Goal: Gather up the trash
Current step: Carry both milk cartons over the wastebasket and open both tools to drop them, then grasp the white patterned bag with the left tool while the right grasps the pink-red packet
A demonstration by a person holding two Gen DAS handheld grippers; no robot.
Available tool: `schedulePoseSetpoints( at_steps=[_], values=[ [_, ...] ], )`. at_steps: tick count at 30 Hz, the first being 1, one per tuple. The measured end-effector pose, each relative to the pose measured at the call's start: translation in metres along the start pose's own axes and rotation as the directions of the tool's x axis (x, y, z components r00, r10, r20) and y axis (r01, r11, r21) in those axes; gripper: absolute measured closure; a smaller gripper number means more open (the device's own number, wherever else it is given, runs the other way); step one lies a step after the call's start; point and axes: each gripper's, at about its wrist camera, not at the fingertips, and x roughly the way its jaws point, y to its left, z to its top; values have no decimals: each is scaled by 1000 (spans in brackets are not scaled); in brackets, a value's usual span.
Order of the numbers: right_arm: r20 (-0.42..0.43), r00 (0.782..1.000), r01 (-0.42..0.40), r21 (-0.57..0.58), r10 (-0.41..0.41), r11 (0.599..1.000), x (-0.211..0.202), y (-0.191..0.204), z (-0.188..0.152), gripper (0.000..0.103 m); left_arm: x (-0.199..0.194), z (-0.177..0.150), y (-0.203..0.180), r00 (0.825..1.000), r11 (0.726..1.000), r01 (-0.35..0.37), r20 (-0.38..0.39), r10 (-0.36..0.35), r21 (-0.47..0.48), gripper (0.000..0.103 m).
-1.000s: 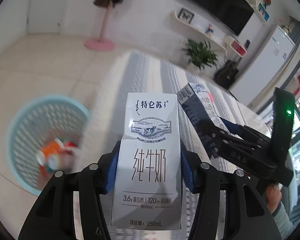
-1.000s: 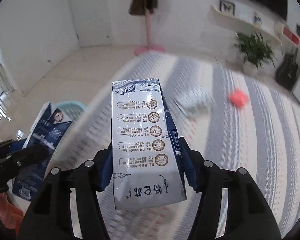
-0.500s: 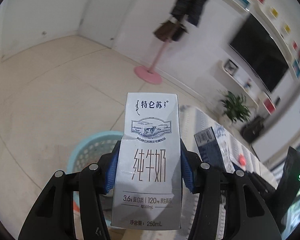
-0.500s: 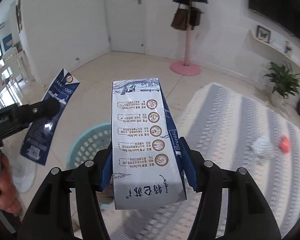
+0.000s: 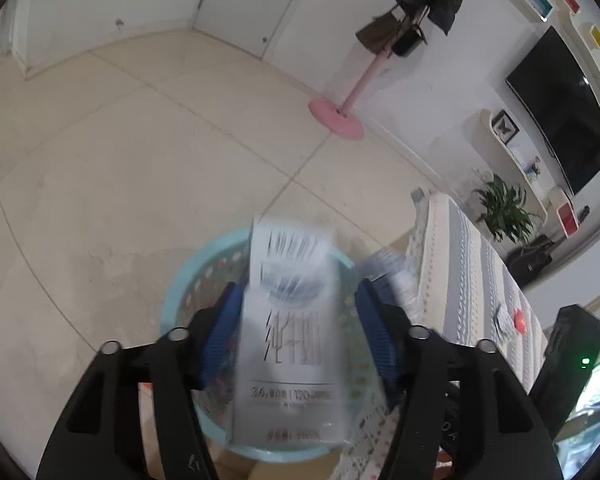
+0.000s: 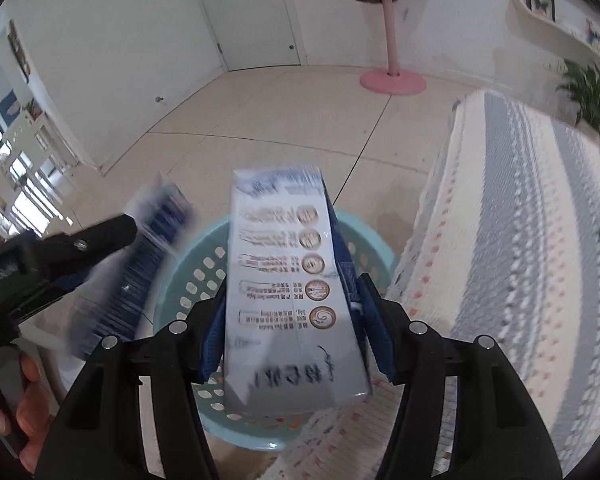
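Two white-and-blue milk cartons hang over a light blue perforated basket [image 5: 172,300] on the tiled floor. My left gripper [image 5: 298,286] has its jaws opening. Its carton [image 5: 292,320] is blurred between them, with a gap at the right pad. My right gripper [image 6: 292,292] holds the other carton [image 6: 288,240] above the basket's rim [image 6: 374,240]. Those jaws are just easing open, and both blue pads still touch the carton's sides. In the right wrist view, the left gripper's finger [image 6: 100,236] and its blurred carton [image 6: 140,272] sit at the left, above a hand [image 6: 24,400].
A striped cloth surface [image 6: 520,240] lies right beside the basket, with a small red object [image 5: 520,320] on it. A pink coat stand [image 6: 392,76] is at the far wall, a potted plant [image 5: 504,208] and a TV to the right.
Both grippers have swung from over the striped cloth to above the basket. The left jaws have widened, and their carton has blurred and dropped lower between them.
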Motion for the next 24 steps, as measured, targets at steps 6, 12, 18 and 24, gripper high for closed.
schedulePoseSetpoints(
  at_steps=[6,12,18,24],
  values=[
    [-9,1000,-21,50,22,999,10,-14,-6,45,-2,3,-1,1000,1000,6,11,-6,9,41],
    [21,999,-30,63,29,998,-2,-25,-6,45,-5,-1,-9,999,998,10,31,-12,60,43],
    [74,997,-38,81,32,996,-28,-46,-4,45,-11,-7,-38,996,989,39,68,-49,146,43],
    [169,984,44,116,-63,992,-83,-105,2,45,-15,-22,-95,987,954,136,43,-153,267,43]
  ],
)
